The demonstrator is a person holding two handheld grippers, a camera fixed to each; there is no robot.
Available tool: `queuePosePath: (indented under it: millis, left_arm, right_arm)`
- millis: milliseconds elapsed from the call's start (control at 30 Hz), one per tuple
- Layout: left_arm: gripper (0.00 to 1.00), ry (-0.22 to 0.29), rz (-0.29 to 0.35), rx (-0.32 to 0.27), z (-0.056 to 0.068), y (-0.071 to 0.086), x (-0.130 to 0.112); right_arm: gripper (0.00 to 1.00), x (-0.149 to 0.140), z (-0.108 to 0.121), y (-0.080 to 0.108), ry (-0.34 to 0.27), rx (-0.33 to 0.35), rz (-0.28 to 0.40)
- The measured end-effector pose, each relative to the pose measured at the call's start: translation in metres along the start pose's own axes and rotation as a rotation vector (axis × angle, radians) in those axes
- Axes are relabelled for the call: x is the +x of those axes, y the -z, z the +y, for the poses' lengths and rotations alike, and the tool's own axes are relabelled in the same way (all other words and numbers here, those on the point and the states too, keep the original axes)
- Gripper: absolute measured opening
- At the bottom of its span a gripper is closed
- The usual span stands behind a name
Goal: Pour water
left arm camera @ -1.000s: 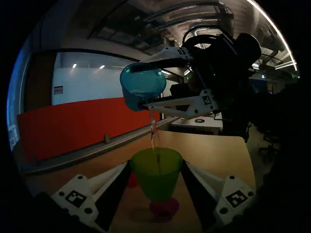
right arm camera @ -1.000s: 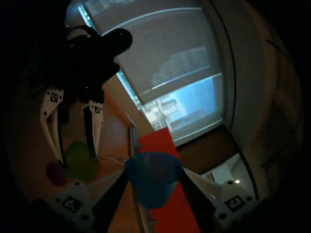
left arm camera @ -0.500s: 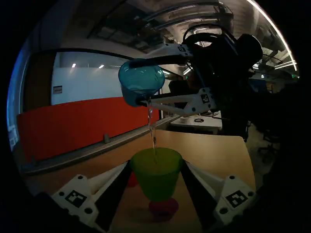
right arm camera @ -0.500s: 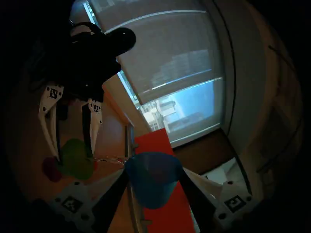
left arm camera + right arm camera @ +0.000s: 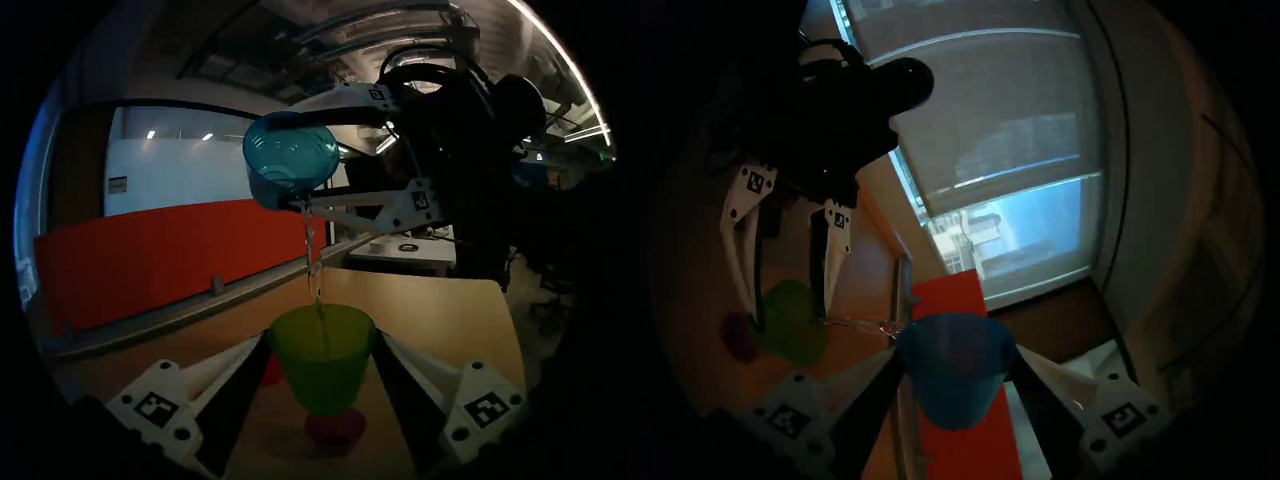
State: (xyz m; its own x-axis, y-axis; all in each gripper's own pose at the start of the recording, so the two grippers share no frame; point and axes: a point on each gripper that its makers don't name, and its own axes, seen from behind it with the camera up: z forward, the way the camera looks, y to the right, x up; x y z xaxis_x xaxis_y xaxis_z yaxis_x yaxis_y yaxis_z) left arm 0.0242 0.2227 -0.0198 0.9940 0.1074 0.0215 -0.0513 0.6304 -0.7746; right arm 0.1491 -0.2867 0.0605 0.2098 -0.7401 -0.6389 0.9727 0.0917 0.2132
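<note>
Mid-pour, your right gripper (image 5: pixel 956 358) pinches the tipped blue cup (image 5: pixel 288 156) above the green cup (image 5: pixel 322 364) clamped in your left gripper (image 5: pixel 320 346), water (image 5: pixel 312 260) streaming in; next, level it as it empties.

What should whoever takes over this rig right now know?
Left gripper: shut on the translucent green plastic cup, upright over the wooden table.
Right gripper: shut on the translucent blue plastic cup, tipped above the green cup.
Done: a thin water stream is falling into the green cup.
Left: finish the pour, then level the blue cup.
</note>
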Motion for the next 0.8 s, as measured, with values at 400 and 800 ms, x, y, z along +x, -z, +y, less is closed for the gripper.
queuePosePath:
  millis: [400, 800]
  left_arm:
    - [0.88, 0.0, -0.003, -0.005, -0.0007, -0.0026, -0.0013]
    - [0.88, 0.006, -0.003, -0.006, -0.0019, -0.0038, -0.0038]
  right_arm:
    - [0.9, 0.0005, 0.004, -0.0006, 0.058, -0.017, 0.002]
    - [0.9, 0.0017, 0.0046, -0.0008, 0.125, -0.024, 0.001]
